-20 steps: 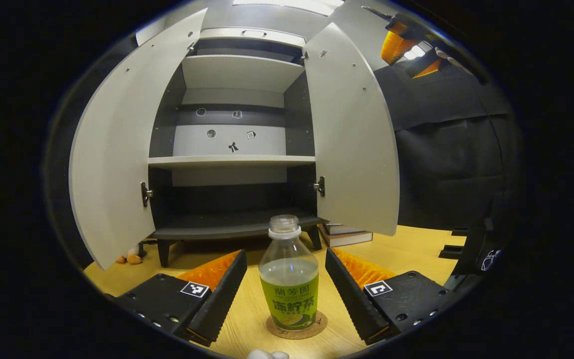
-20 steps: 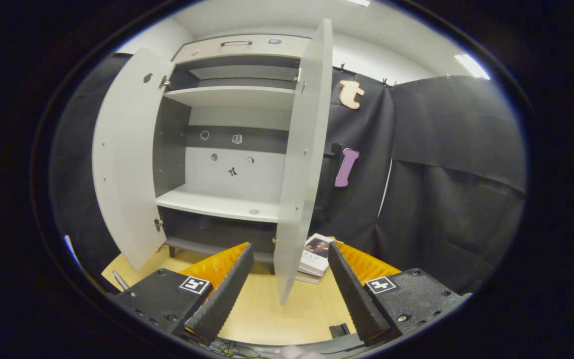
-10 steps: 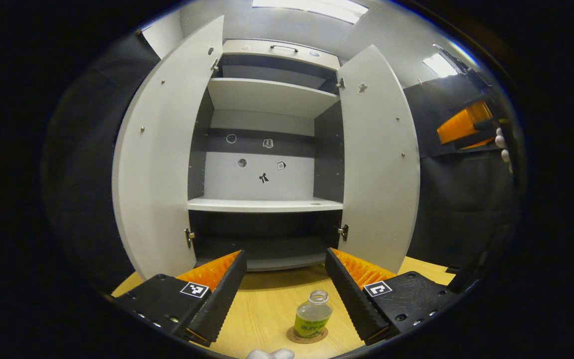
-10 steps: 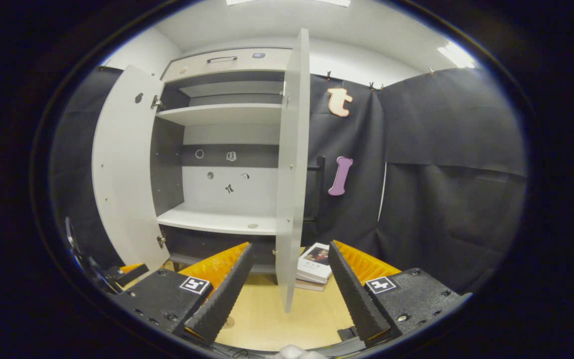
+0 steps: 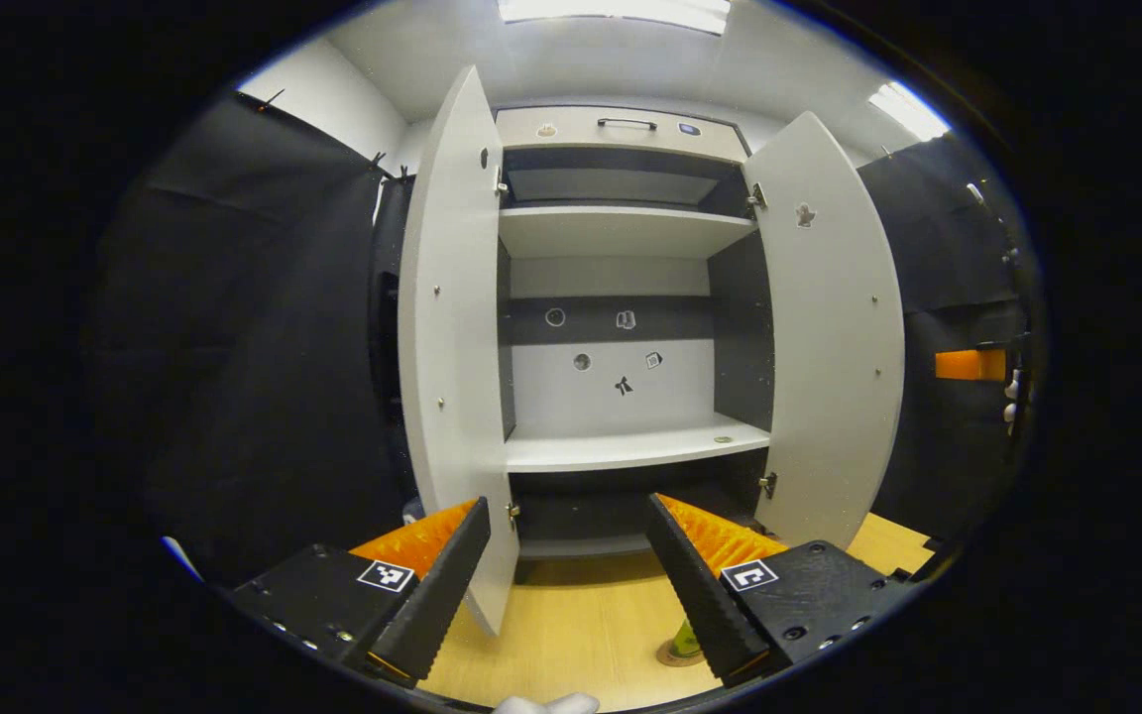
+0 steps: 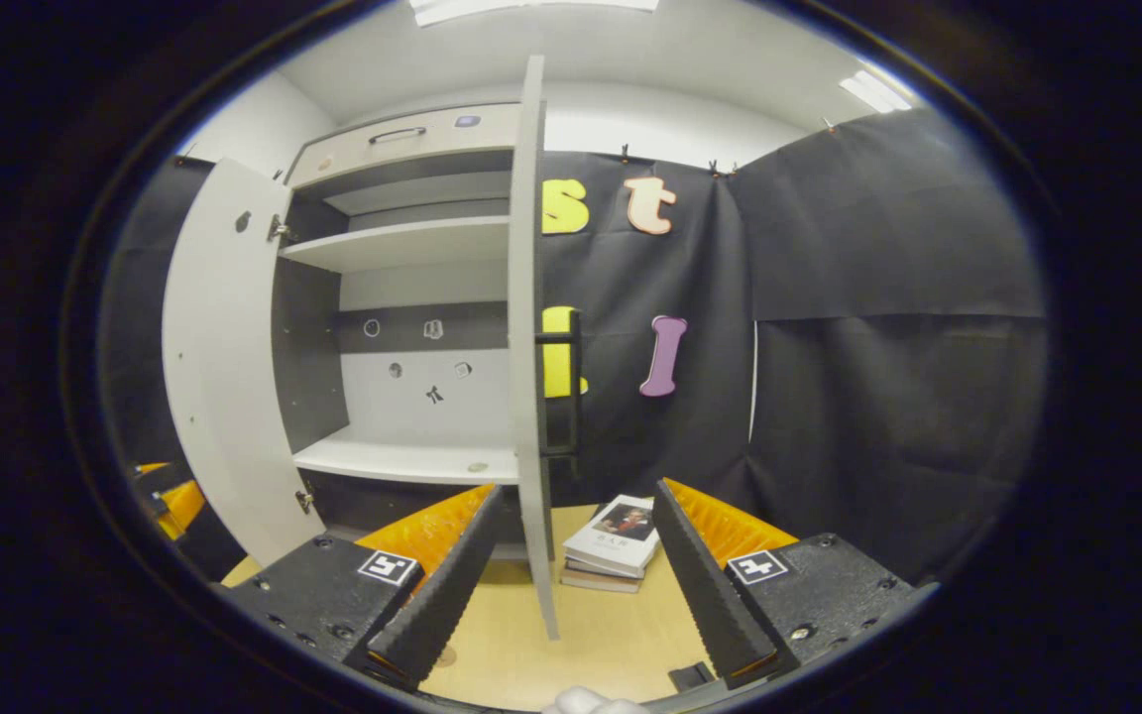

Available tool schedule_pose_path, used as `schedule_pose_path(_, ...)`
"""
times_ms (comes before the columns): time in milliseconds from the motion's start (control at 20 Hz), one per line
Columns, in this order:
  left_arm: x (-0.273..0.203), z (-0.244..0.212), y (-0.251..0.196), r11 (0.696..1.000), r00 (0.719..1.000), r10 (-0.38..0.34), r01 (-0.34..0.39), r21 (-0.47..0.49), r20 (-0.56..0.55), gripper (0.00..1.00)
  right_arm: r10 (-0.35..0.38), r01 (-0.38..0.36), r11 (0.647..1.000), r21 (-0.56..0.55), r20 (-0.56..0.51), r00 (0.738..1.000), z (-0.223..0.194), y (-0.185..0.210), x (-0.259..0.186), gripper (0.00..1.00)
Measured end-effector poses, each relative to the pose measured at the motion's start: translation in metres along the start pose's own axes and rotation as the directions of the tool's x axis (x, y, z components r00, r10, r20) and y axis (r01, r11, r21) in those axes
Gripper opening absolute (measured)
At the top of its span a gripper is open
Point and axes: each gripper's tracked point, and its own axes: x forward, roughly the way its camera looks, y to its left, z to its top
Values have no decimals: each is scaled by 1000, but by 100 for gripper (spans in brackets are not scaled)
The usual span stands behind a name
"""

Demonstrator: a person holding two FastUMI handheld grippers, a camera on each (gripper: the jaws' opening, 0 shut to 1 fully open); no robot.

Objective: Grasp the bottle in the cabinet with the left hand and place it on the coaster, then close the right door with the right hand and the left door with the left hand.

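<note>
right door [image 6: 531, 347]: to be pushed on its outer face, near the free edge (seen edge-on)
right gripper [image 6: 571, 565]: spread, empty
left gripper [image 5: 561, 575]: spread, empty

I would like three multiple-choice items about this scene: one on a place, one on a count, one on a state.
1. Where do the books lie?
A. on the middle shelf
B. on the table, right of the right door
C. on top of the cabinet

2. How many cabinet doors stand open?
A. none
B. one
C. two

3. How is the right gripper?
A. open, holding nothing
B. shut on the door edge
C. shut on a book

Key: 1 B, the stack rests on the table beside the right door; 2 C, the left door is open too; 3 A, its fingers stand apart.
</note>
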Motion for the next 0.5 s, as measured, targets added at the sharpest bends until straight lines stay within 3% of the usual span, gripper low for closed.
schedule_pose_path(150,-11,10,-1,999,999,49,-49,-3,0,96,-23,23,999,31,-4,1000,2,-38,23,99)
schedule_pose_path(500,-29,21,-23,988,988,153,-153,-30,-14,96,14,-15,999,49,14,1000,40,-96,94,98)
